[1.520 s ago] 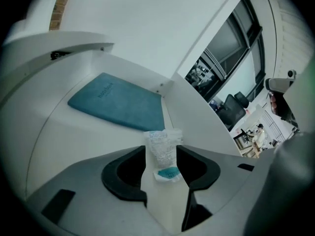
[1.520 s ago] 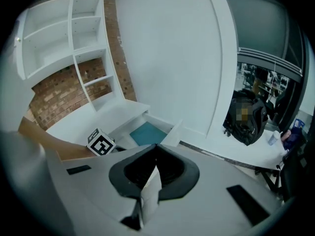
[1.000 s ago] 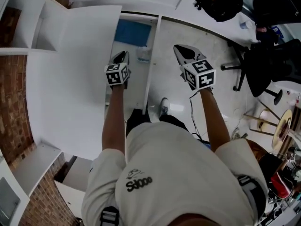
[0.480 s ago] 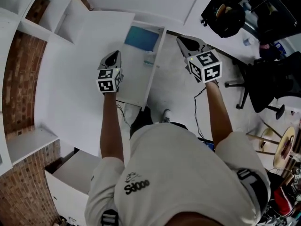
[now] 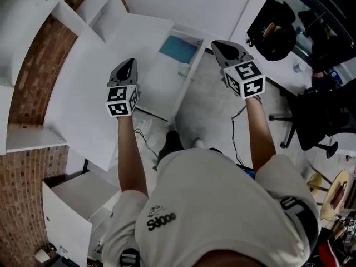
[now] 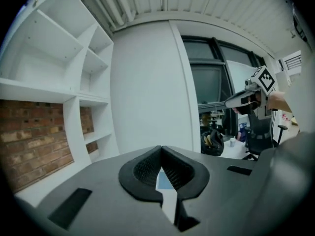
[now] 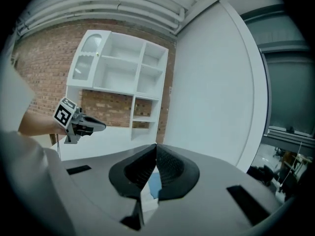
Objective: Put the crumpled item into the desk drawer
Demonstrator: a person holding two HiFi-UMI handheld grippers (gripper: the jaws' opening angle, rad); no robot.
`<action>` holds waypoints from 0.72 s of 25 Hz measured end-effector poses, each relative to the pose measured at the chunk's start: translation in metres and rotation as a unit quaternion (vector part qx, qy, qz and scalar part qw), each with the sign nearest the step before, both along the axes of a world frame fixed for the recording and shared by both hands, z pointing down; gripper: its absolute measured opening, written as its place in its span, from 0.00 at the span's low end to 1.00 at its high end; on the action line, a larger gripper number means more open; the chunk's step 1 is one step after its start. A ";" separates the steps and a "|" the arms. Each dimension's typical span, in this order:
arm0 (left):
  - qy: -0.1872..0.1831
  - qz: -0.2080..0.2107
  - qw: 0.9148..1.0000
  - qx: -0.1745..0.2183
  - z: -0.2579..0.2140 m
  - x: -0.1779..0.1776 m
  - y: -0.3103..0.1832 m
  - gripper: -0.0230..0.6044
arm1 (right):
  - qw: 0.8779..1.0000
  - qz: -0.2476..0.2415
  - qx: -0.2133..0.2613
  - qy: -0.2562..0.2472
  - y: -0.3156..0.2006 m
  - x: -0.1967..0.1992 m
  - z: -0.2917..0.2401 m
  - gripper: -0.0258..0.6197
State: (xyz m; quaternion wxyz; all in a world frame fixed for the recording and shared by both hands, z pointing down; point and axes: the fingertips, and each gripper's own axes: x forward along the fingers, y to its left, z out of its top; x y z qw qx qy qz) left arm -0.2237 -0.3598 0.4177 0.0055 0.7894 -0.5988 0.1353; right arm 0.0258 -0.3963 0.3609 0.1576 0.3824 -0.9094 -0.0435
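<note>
Facing white shelves [image 5: 83, 10], left gripper [image 5: 131, 63] and right gripper [image 5: 218, 44] reach forward, jaws together, empty.

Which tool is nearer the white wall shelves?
Left. The left tool hangs over the desk top on the shelves' side; the right tool is past the open drawer, over the floor.

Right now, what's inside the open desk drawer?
A flat blue item lies at the far end of the drawer, and a small pale crumpled item sits near its right wall. Anything under the blue item is covered and cannot be seen.
</note>
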 end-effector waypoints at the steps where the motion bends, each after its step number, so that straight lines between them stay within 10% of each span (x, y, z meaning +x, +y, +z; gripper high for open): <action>1: -0.001 -0.005 1.000 0.004 -0.005 0.000 0.009 0.07 | 1.000 -0.005 0.004 0.002 0.007 0.000 -0.003 0.05; 18: -0.054 -0.002 0.995 0.083 -0.092 0.048 0.119 0.07 | 0.996 -0.048 0.078 0.019 0.098 0.017 -0.051 0.05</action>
